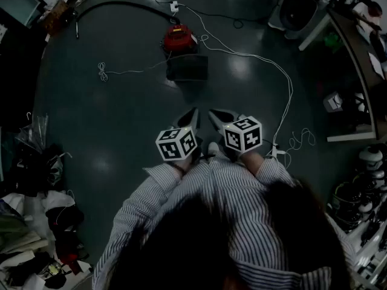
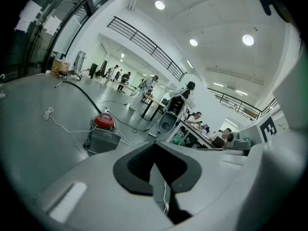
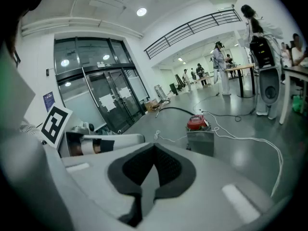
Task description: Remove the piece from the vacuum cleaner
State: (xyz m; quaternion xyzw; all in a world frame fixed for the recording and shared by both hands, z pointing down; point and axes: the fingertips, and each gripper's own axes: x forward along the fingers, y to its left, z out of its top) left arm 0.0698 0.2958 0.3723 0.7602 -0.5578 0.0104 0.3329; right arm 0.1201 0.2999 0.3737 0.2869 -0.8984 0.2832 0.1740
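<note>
Short of the red-domed vacuum cleaner, left gripper and right gripper press ribbed fingers together.

Place: I'm looking into a big open lab hall | Signs: polished floor, glass doors, mezzanine railing — people working at a bench

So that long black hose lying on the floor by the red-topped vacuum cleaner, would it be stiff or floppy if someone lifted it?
Probably floppy: the long black hose lies in a loose curve across the floor, so it would likely sag and trail. Pulling it might also drag the red-topped vacuum cleaner along, if it joins there.
</note>
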